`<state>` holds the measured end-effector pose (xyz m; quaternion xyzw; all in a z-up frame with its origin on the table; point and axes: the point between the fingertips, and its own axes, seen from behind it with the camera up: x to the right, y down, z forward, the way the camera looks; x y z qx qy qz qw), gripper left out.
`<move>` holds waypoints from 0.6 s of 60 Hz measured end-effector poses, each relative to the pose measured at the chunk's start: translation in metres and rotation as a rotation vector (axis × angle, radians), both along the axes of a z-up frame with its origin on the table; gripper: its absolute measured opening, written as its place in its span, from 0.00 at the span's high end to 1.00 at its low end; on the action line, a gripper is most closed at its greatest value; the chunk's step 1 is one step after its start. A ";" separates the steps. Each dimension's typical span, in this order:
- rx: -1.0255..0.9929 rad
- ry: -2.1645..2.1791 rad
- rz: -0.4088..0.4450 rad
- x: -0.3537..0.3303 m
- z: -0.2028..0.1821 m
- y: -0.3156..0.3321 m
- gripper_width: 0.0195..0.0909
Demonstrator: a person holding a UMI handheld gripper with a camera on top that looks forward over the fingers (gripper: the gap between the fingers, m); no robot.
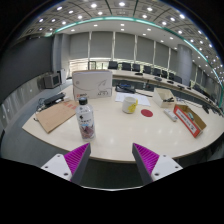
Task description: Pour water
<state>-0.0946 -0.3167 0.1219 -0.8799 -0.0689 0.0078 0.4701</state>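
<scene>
The gripper is spread, its 2 pads holding nothing. The water bottle stands upright on the table at 11 o'clock beyond the fingers. A yellow cup stands farther at 12 o'clock.

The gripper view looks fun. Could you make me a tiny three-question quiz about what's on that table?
1. True or false: the gripper already holds the bottle.
2. The yellow cup stands: A) between the fingers B) beyond the fingers on the table C) on the floor.
3. Fill in: the flat disc near the cup is coloured ____.

Key: 1 false, the open fingers hold nothing and the bottle stands ahead of them; 2 B; 3 red.
</scene>
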 end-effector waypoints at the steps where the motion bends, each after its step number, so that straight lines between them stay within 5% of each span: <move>1: 0.007 0.004 0.001 -0.008 -0.002 0.003 0.06; 27: 0.168 0.046 -0.042 -0.114 -0.058 0.134 0.07; 36: 0.201 0.043 -0.070 -0.117 -0.073 0.162 0.23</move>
